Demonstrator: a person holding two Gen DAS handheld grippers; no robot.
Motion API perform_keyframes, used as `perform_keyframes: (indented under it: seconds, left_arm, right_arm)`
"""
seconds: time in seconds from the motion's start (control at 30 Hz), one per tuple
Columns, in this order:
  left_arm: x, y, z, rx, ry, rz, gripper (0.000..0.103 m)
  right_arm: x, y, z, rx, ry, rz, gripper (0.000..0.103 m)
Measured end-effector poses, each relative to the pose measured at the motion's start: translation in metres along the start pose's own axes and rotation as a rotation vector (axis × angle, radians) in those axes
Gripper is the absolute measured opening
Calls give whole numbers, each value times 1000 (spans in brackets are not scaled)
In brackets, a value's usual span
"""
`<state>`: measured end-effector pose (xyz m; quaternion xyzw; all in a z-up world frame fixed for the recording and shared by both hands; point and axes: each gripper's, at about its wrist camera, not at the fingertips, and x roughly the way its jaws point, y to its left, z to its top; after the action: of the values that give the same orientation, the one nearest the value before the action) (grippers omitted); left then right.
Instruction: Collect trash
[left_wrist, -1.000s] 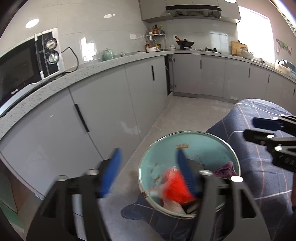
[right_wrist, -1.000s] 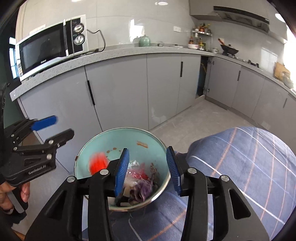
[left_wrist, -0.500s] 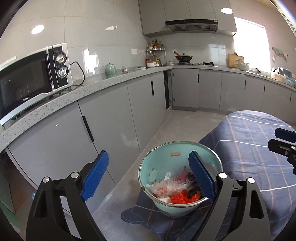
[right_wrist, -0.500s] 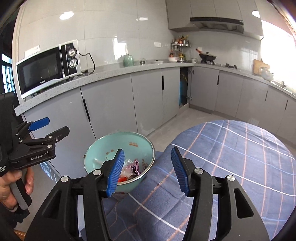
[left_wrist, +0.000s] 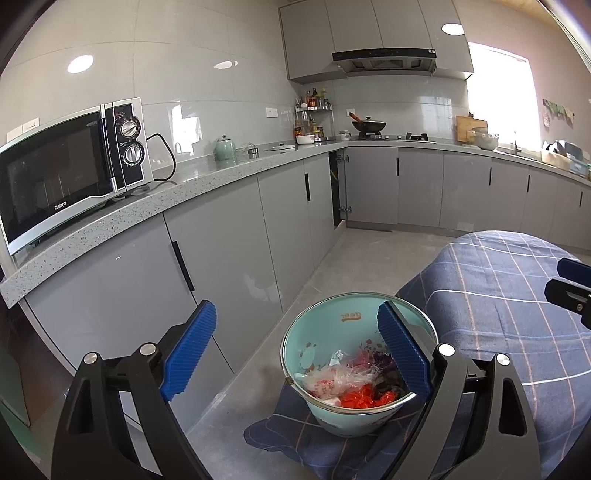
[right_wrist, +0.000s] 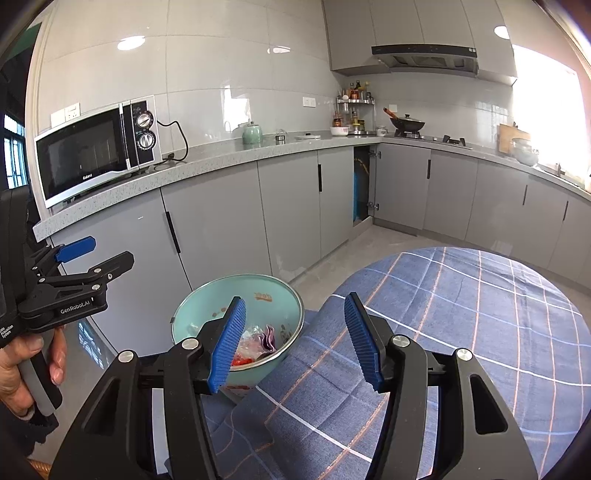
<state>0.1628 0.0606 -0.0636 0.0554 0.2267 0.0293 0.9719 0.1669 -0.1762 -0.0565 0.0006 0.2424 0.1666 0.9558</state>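
A mint bowl (left_wrist: 360, 369) sits at the edge of a table draped in a blue plaid cloth (right_wrist: 461, 314), with the trash (left_wrist: 354, 384) inside it: clear plastic wrap, a red scrap and something purple, heaped toward the near side. A fold of the cloth bunches under the bowl and hangs off the edge.

Beyond the table runs an L-shaped grey counter (left_wrist: 177, 195) over grey cabinets (right_wrist: 221, 229). On it stand a microwave (left_wrist: 70, 162) with its cord trailing right, a green teapot (left_wrist: 225, 149), a spice rack (right_wrist: 354, 110) in the corner and a wok (left_wrist: 368, 126) on the hob under a hood (right_wrist: 424, 57). One corner cabinet door stands ajar. A bright window (right_wrist: 546, 110) washes out the right side.

The left gripper (left_wrist: 295, 354) is spread wide and holds nothing; its right finger crosses in front of the bowl's right rim and hides part of the trash. The right gripper (right_wrist: 295, 343) is also spread and empty, its left finger covering the bowl's near right side, its right finger over the cloth. In the right wrist view a hand (right_wrist: 22, 369) grips the handle of the left tool.

Against the frame a second ago, both grippers have drawn back and up from the bowl: the bowl looks smaller and lower, more of the kitchen shows, and the red scrap that was blurred above the bowl now lies among the trash.
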Motion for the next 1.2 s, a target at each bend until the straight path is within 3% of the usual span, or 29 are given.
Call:
perform_keyframes:
  seconds: [1.2]
  left_arm:
    - [-4,-2,3,23,-25,9,97]
  right_arm:
    - [-7,-3,2,12,-17,5,56]
